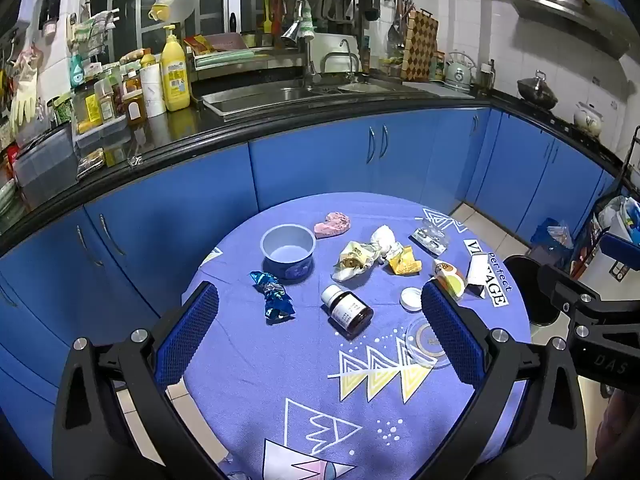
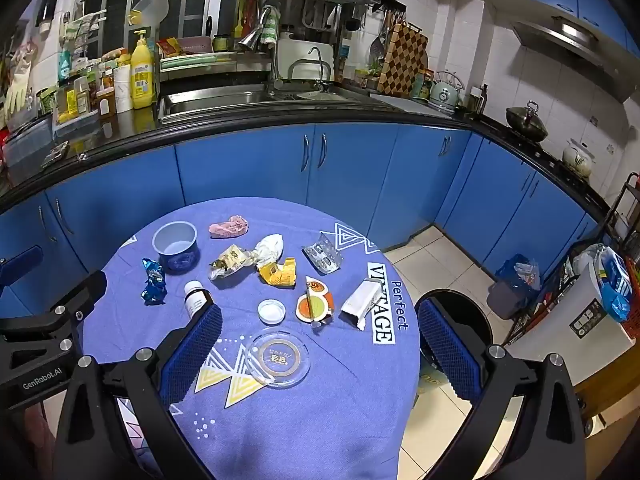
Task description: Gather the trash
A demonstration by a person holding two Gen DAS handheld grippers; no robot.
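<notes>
Trash lies on a round table with a blue cloth [image 1: 280, 380]: a blue foil wrapper [image 1: 274, 298], a brown bottle [image 1: 350, 310], a crumpled paper wrapper [image 1: 354, 260], a yellow wrapper [image 1: 404, 262], a pink scrap [image 1: 332, 224], a white lid [image 1: 411, 298] and a clear plastic lid [image 2: 278, 358]. A black bin [image 2: 460, 316] stands on the floor right of the table. My left gripper [image 1: 320, 332] is open and empty above the near table. My right gripper [image 2: 318, 356] is open and empty over the clear lid.
A blue bowl [image 1: 288, 250] stands at the table's far left. A blister pack [image 2: 324, 258], an orange packet [image 2: 314, 304] and a white carton [image 2: 362, 302] lie to the right. Blue cabinets [image 1: 340, 160] curve behind. Bags and a crate [image 2: 600, 280] stand far right.
</notes>
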